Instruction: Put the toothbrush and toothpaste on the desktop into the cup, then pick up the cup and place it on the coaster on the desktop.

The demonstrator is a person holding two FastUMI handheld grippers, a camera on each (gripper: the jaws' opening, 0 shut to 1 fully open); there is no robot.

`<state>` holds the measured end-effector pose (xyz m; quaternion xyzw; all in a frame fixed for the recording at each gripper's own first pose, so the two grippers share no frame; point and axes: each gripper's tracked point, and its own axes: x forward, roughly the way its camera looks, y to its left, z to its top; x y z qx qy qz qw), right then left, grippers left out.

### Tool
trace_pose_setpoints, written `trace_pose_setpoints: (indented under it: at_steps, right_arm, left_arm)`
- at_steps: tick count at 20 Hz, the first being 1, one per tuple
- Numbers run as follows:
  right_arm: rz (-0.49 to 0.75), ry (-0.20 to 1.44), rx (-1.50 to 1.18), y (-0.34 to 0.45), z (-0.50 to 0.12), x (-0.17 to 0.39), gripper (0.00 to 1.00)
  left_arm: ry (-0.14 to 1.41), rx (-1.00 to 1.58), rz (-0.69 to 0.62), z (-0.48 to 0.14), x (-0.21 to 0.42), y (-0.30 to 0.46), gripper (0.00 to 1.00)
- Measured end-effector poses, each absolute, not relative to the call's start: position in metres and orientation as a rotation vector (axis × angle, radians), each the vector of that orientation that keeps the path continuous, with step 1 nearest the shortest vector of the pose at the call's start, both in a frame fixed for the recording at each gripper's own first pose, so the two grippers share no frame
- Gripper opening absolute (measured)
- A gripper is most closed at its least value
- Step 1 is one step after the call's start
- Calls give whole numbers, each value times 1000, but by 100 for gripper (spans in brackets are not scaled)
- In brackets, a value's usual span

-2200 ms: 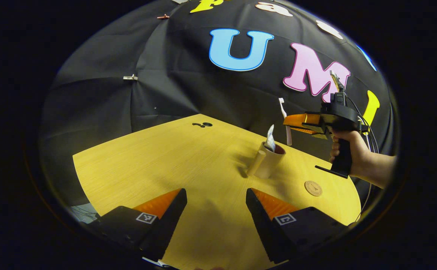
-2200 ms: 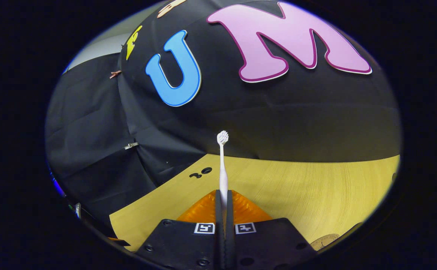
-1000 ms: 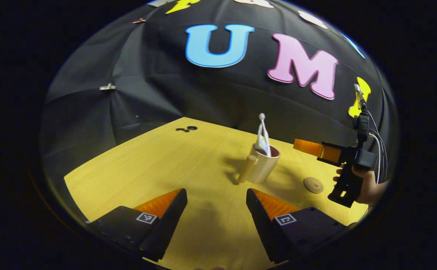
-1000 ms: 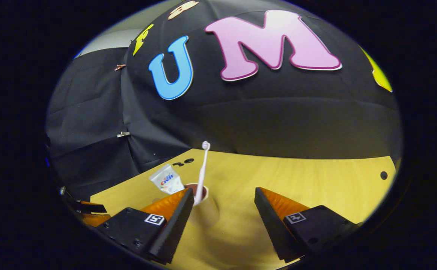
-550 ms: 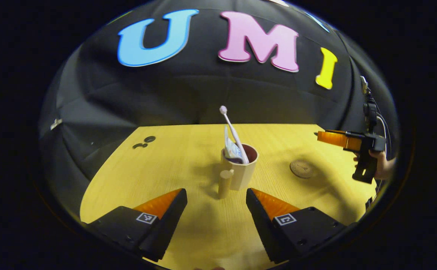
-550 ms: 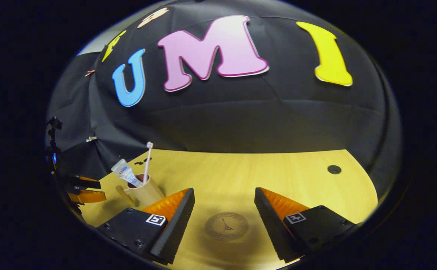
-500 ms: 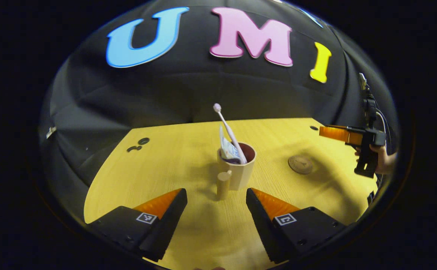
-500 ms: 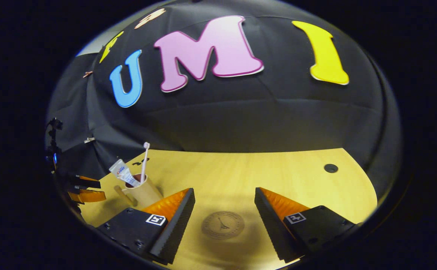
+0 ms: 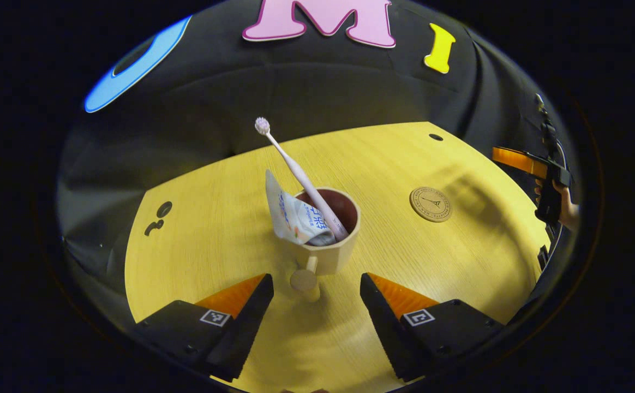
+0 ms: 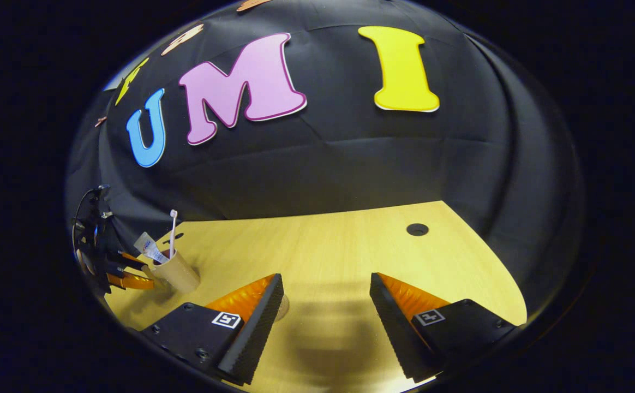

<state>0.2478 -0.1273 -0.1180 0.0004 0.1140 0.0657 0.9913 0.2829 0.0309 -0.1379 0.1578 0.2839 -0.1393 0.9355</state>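
A beige cup (image 9: 331, 254) stands on the yellow table (image 9: 214, 229). In it lean a white toothbrush (image 9: 295, 169), head up, and a white toothpaste tube (image 9: 294, 217). The cup's peg handle (image 9: 305, 282) points toward my left gripper (image 9: 315, 279) and sits between its open fingers, touching neither. A round brown coaster (image 9: 430, 204) lies to the cup's right. My right gripper (image 10: 327, 278) hangs open over bare table, with a sliver of the coaster (image 10: 283, 308) by its left finger. The right gripper view has the cup (image 10: 177, 275) far left, with the left gripper (image 10: 126, 271) beside it.
A round hole (image 9: 436, 137) sits near the table's far edge, and two dark holes (image 9: 159, 215) lie at its left. In the left gripper view, the right gripper (image 9: 519, 161) and a hand (image 9: 567, 210) are past the table's right edge.
The right gripper let the toothbrush go into the cup, opened and drew back to the right. The left gripper turned toward the cup and closed in until the handle lies between its fingers.
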Motion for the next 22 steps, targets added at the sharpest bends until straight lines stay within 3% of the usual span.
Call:
trace_pose_setpoints:
  at_steps: [7, 9, 10, 15, 19, 20, 22]
  right_arm:
    - [35, 273, 24, -185, -127, 204, 98]
    - [9, 288, 33, -196, -130, 189, 98]
    - [-14, 297, 46, -202, -134, 181, 98]
    - [-120, 347, 160, -216, -160, 130, 98]
    - [-148, 379, 202, -221, -166, 104, 98]
    - [-152, 378, 206, -221, -163, 100, 98]
    - [-155, 374, 209, -220, -156, 98, 98]
  left_arm:
    - [735, 335, -332, -153, 306, 19, 97]
    - [774, 310, -353, -156, 309, 16, 90]
    - [786, 304, -352, -156, 311, 17, 80]
    - [840, 329, -348, -161, 309, 19, 62]
    - [853, 321, -330, -162, 307, 15, 38]
    - [861, 321, -326, -165, 304, 15, 25]
    - [867, 306, -304, -165, 304, 14, 24]
